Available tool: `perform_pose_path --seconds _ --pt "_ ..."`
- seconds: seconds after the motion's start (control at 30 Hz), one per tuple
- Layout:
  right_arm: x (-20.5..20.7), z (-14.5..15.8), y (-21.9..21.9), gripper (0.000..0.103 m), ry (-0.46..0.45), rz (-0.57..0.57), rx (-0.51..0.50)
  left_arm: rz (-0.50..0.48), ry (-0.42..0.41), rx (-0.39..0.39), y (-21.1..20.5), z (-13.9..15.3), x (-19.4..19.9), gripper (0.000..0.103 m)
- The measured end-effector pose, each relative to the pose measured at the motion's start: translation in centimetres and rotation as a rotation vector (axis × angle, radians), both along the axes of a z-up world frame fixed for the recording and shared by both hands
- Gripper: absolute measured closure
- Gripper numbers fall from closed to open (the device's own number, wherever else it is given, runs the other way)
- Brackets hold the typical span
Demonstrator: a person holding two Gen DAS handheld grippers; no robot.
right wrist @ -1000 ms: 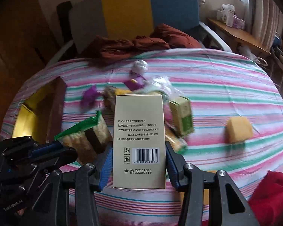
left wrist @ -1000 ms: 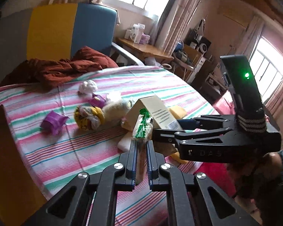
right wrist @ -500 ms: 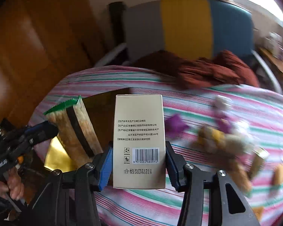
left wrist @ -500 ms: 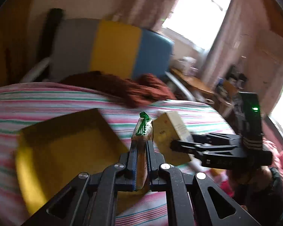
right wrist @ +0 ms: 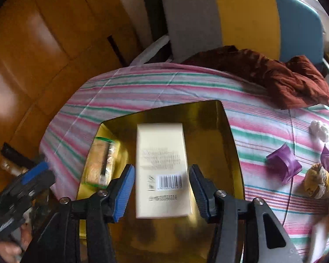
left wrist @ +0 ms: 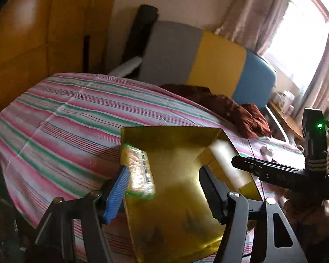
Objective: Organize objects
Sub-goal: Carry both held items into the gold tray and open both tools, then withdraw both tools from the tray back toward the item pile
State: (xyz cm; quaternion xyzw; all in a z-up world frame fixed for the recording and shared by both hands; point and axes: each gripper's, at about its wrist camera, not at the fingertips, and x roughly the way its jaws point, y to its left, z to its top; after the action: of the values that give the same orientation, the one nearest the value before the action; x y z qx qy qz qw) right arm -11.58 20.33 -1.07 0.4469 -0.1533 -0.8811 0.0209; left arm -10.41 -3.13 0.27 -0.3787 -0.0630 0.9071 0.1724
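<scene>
A shiny gold tray (right wrist: 228, 153) lies on the striped tablecloth (left wrist: 61, 127). My right gripper (right wrist: 161, 168) hovers over the tray with its jaws opening. The cream barcode box (right wrist: 162, 164) is blurred between the pads and has come free of them. My left gripper (left wrist: 164, 175) is also above the tray (left wrist: 175, 214), its jaws opening wide. The green-edged snack packet (left wrist: 140, 173) lies loose by its left blue pad, at the tray's left side. That packet (right wrist: 102, 162) shows left of the box in the right wrist view. Each gripper shows in the other's view: the right gripper (left wrist: 236, 162), the left gripper (right wrist: 28, 179).
A dark red cloth (right wrist: 285, 79) lies at the table's far edge, before a grey, yellow and blue chair back (right wrist: 241, 17). Purple wrappers (right wrist: 283, 164), a white lump (right wrist: 320, 129) and a yellow-and-cream soft toy (right wrist: 318, 182) sit right of the tray. Orange wooden panels (right wrist: 43, 43) stand left.
Both grippers swung left from the pile of objects to above the gold tray. The left one opened and dropped the snack packet. The right one's pads loosened from the cream box.
</scene>
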Motion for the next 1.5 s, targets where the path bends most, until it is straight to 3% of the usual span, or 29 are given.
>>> perform_pose_path --seconds 0.3,0.5,1.07,1.5 --pt "1.7 -0.9 -1.1 0.048 -0.021 -0.002 0.028 0.077 0.041 -0.07 -0.4 -0.6 2.3 0.011" --pt "3.8 -0.6 -2.4 0.044 0.021 -0.013 0.101 0.11 0.082 -0.127 0.6 0.1 3.7 0.002" --pt "7.2 -0.1 -3.5 0.043 0.122 -0.075 0.235 0.119 0.164 -0.212 2.0 0.6 6.4 0.0" --pt "9.0 -0.3 -2.1 0.043 0.136 -0.119 0.22 0.08 0.213 -0.254 3.5 0.9 7.3 0.0"
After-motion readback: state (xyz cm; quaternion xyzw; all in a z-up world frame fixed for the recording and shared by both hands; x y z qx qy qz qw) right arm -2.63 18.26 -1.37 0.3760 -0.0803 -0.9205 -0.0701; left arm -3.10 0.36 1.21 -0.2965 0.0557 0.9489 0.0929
